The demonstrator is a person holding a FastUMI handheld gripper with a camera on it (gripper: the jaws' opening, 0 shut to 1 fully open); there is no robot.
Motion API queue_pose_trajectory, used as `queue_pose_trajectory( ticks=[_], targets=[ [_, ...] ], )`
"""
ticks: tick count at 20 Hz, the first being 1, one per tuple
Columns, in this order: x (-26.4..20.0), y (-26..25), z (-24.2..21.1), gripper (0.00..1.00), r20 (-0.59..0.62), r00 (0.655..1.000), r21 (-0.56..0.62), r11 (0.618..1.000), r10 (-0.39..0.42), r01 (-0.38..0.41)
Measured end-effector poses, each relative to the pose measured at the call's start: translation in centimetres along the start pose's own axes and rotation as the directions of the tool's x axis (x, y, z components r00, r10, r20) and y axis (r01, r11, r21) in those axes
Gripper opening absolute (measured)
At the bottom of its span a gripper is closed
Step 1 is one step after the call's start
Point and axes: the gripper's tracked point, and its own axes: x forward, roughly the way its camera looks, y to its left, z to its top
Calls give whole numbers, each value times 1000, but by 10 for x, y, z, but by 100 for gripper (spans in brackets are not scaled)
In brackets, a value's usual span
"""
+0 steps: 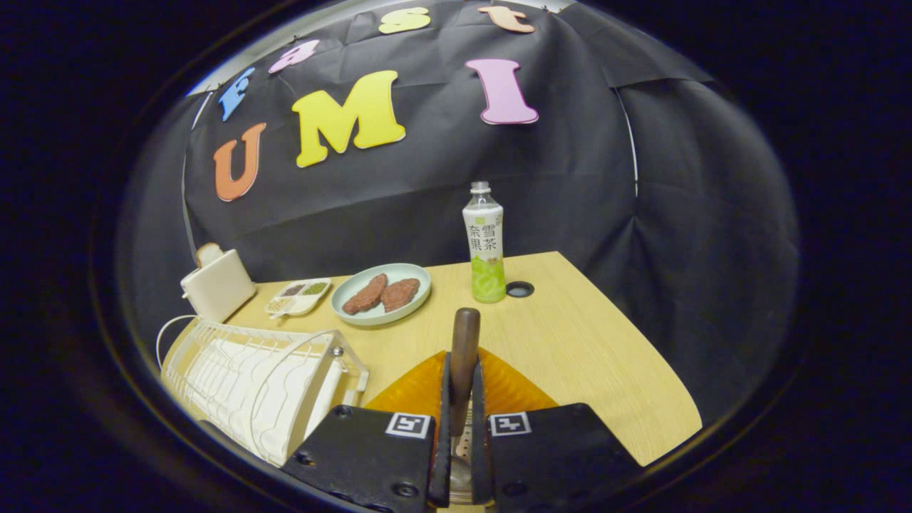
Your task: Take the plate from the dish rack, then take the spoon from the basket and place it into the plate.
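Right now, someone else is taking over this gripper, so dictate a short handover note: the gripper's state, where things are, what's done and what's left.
Gripper: shut on the brown wooden-handled metal spoon, handle pointing forward, held above the orange ribbed plate.
Orange plate: on the light wooden table just beyond the fingers, already out of the white wire dish rack beside it.
Done: plate out, spoon picked up.
Left: lower the spoon into the orange plate and release.
Farther back: a pale green plate with two brown patties, a green tea bottle.

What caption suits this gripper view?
Gripper shut on a wooden-handled spoon above an orange plate, dish rack beside it.
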Motion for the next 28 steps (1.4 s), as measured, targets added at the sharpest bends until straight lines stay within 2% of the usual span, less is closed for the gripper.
queue_pose_trajectory(
  ticks=[6,11,18,22,25,28],
  targets=[
    [-37,3,24,14,99,994,-56,997,-55,61],
    [-92,3,63,14,224,969,-101,986,-109,134],
    [-202,42,85,14,314,948,-60,996,-47,69],
    [-253,80,58,14,311,950,-82,996,8,18],
    [-277,105,19,14,280,960,-79,997,11,11],
    [-292,131,-26,14,295,955,-73,997,17,5]
  ],
)
